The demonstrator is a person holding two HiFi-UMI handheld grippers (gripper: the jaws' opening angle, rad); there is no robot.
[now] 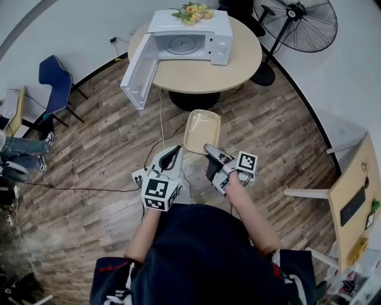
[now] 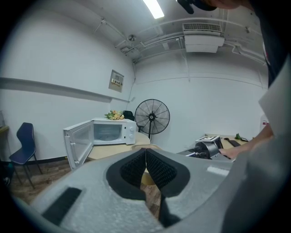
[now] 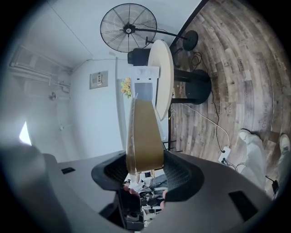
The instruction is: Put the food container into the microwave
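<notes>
A shallow beige food container (image 1: pixel 201 131) hangs level over the wooden floor, short of the round table. My right gripper (image 1: pixel 211 151) is shut on its near rim; in the right gripper view the container (image 3: pixel 143 136) stands on edge between the pads. My left gripper (image 1: pixel 172 156) is beside it on the left, shut and holding nothing, its black pads (image 2: pixel 145 167) pressed together. The white microwave (image 1: pixel 189 40) stands on the table with its door (image 1: pixel 139 70) swung wide open and its glass turntable (image 1: pixel 183 44) showing. It also appears ahead in the left gripper view, microwave (image 2: pixel 109 132).
The round beige table (image 1: pixel 205 71) carries yellow flowers (image 1: pixel 191 11) on the microwave's top. A black standing fan (image 1: pixel 296 24) is at the far right, a blue chair (image 1: pixel 55 80) at the left. A white cable (image 1: pixel 161 119) and power strip lie on the floor. A wooden desk (image 1: pixel 354 202) stands at the right.
</notes>
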